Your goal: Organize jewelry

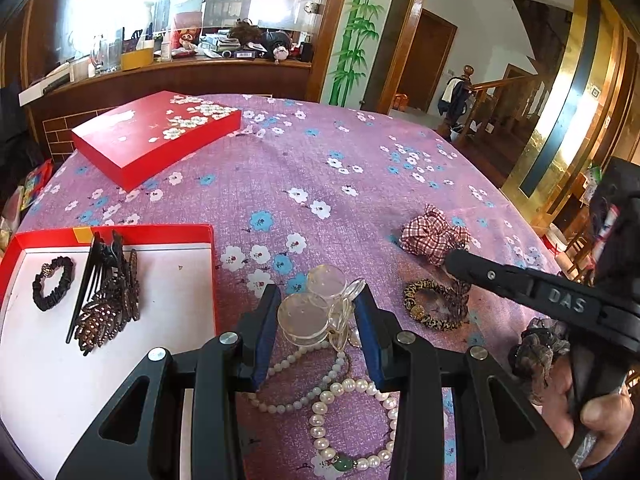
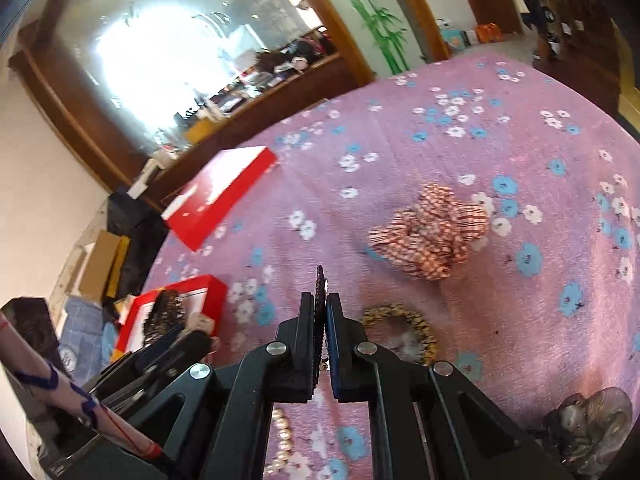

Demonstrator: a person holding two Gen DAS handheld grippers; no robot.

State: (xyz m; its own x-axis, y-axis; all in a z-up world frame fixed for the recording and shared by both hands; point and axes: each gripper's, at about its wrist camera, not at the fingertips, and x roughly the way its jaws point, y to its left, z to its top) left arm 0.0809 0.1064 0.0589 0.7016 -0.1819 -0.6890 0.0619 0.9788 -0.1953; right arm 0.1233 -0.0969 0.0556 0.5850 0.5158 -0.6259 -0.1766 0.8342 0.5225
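Far left, the red tray (image 1: 120,232) with its white floor already holds a black scrunchie (image 1: 52,288) and a cluster of dark hair clips (image 1: 108,304). Its flowered red lid (image 1: 156,136) lies apart, further back on the purple floral cloth (image 1: 280,168).

Centre: the left gripper (image 1: 316,312) has its jaws part-way apart around a piece made of clear round discs (image 1: 316,304). Whether the blue pads actually press on the discs cannot be told from the left wrist view. The piece looks stiff, smooth and likely brittle, so it is best taken across a disc's edges with light pressure, since it could slip. Below it lie a pale bead bracelet (image 1: 296,380) and a pearl bracelet (image 1: 352,424) with a green stone; both are loose strands, limp and prone to roll, and are better pinched at one point and lifted.

Right of centre: the right gripper (image 2: 320,312) is clamped on a thin, dark, studded clip (image 2: 319,292), held on edge with its tip standing above the fingertips. It looks light and rigid, and a flat pinch across its faces suits it. Just beside lies a leopard-print hair tie (image 1: 436,308), and beyond it a red checked scrunchie (image 1: 432,236). Both are soft and compressible and can be gripped anywhere on the ring.

Far right: a grey-brown scrunchie (image 1: 536,352) near the person's hand (image 1: 588,412).
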